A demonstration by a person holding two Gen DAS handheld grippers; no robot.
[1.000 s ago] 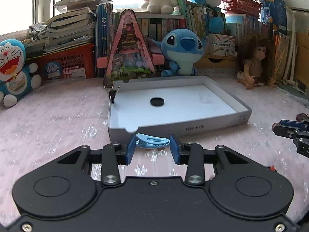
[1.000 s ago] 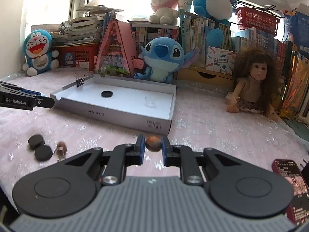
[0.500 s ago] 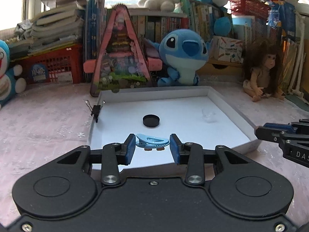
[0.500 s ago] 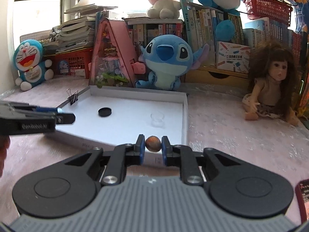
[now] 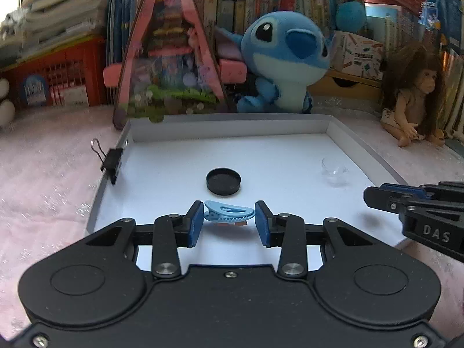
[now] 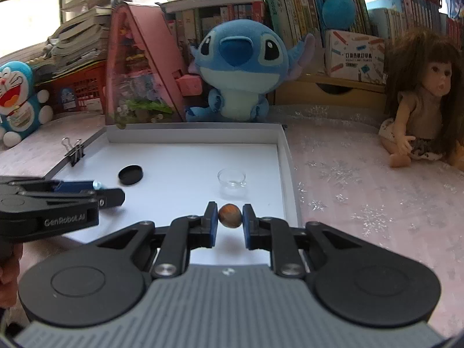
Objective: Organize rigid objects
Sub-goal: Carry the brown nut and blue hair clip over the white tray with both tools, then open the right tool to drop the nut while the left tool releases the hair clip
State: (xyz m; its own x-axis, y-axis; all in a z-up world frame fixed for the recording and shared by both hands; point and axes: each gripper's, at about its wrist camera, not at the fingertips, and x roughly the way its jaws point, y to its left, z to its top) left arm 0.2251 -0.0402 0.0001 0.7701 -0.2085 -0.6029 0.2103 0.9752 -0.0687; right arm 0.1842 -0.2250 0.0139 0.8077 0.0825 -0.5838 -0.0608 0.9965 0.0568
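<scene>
**Tools over the white tray, each with a small thing pinched**

Binder clip (image 5: 111,161), black, sits clamped on the left wall of the shallow white tray (image 5: 229,124), its wire handles sticking outward over the pink-covered bench (image 5: 43,179). Right of it, on the tray floor, lies a round black cap (image 5: 223,181). Just near of that cap the left tool (image 5: 229,220) hangs above the tray's near part, its blue pads pressed on the two ends of a light blue hair clip (image 5: 229,213), which lies crosswise between them and casts a shadow on the floor below. Further right, a small clear glass cup (image 6: 231,180) stands on the tray floor close to the right wall. Near of the cup, the right tool (image 6: 229,217) pinches a small brown ball (image 6: 229,216) between its pads, above the tray's near right corner. Behind the tray a pink triangular toy house (image 5: 168,58) stands left of a blue plush (image 5: 285,58); a doll (image 6: 420,101) sits far right.
</scene>
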